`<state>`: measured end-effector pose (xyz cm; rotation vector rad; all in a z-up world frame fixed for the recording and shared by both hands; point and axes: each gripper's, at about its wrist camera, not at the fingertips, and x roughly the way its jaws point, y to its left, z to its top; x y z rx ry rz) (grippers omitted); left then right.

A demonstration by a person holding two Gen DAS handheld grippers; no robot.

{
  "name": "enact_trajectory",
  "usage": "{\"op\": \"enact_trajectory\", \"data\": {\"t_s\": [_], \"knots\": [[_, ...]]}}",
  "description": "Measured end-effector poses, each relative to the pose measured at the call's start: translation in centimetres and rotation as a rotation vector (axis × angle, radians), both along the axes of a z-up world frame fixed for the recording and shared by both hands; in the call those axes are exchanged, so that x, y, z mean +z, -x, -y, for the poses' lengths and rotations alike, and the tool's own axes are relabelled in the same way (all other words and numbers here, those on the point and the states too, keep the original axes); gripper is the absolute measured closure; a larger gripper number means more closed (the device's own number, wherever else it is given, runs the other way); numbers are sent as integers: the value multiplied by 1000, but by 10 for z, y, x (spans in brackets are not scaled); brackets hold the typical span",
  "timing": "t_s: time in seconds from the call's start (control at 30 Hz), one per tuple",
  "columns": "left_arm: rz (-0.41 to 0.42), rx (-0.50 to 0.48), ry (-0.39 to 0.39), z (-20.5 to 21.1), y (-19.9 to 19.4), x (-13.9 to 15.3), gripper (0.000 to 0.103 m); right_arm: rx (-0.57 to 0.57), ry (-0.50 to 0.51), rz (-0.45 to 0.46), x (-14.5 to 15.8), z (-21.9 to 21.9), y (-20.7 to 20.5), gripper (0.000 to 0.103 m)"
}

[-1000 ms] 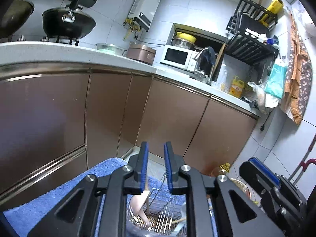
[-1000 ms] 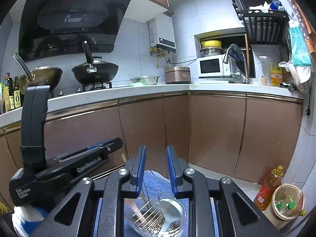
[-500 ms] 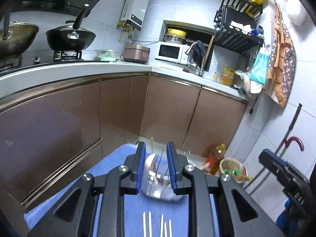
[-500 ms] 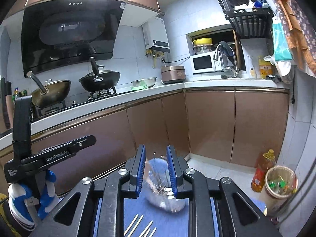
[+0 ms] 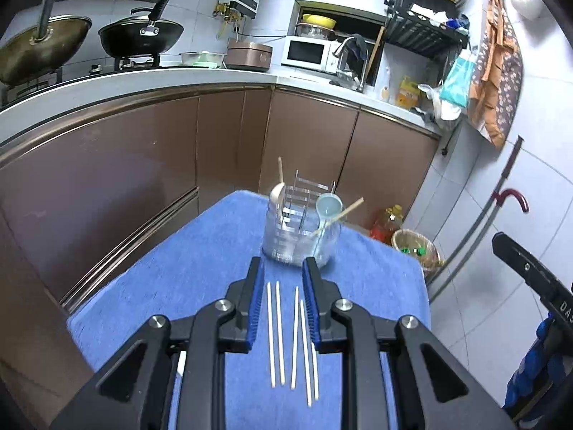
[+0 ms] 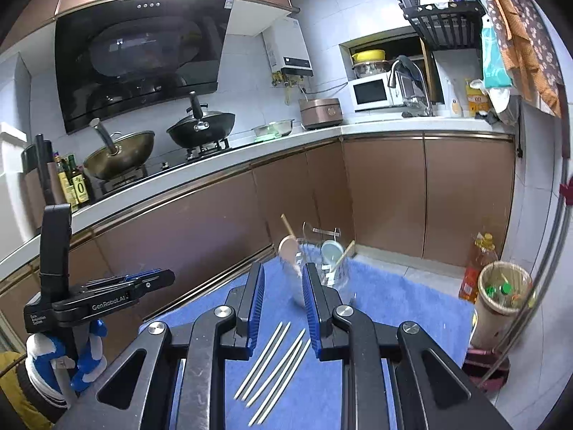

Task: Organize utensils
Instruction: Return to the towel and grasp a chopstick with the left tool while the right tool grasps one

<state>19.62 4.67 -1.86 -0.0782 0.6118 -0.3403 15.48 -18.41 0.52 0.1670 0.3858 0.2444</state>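
Both our grippers, the left black blue-padded gripper (image 5: pixel 280 279) and the right black blue-padded gripper (image 6: pixel 283 283), hang with jaws spread and nothing between them. Pale wooden chopsticks (image 5: pixel 290 337) lie loose on the blue towel-covered table (image 5: pixel 179 276) right under the fingers. Just beyond stands a clear glass jar with a wire rack insert (image 5: pixel 299 229), holding a beige wooden spoon (image 5: pixel 277 193), a light blue ladle (image 5: pixel 327 208) and one slanted chopstick. Only the right view catches the left gripper's side, reading "GenRobot.AI", plus a lined waste bin (image 6: pixel 503 286) and the oil bottles (image 6: pixel 73 184) by the stove.
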Motion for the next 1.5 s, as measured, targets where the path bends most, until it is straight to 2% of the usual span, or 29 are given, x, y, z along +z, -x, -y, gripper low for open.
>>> {"op": "enact_trajectory", "data": {"t_s": [0.3,0.57,0.83,1.07,1.3,1.5], "knots": [[-68,-23,-47,1,37,-17,82,23,16,-118,-22,-8,29,83],[-150,-59,-79,7,27,-35,82,62,6,-246,-45,-17,17,83],[-284,-66,-95,13,-31,-79,82,82,26,-411,-87,-25,-31,83],[-458,-53,-39,19,-111,-134,82,101,42,-552,-129,-30,-94,83],[-537,-60,-49,39,-160,-171,82,81,29,-650,-163,-24,-140,83],[-568,-72,-56,51,-188,-193,82,59,38,-697,-179,-18,-158,83]]}}
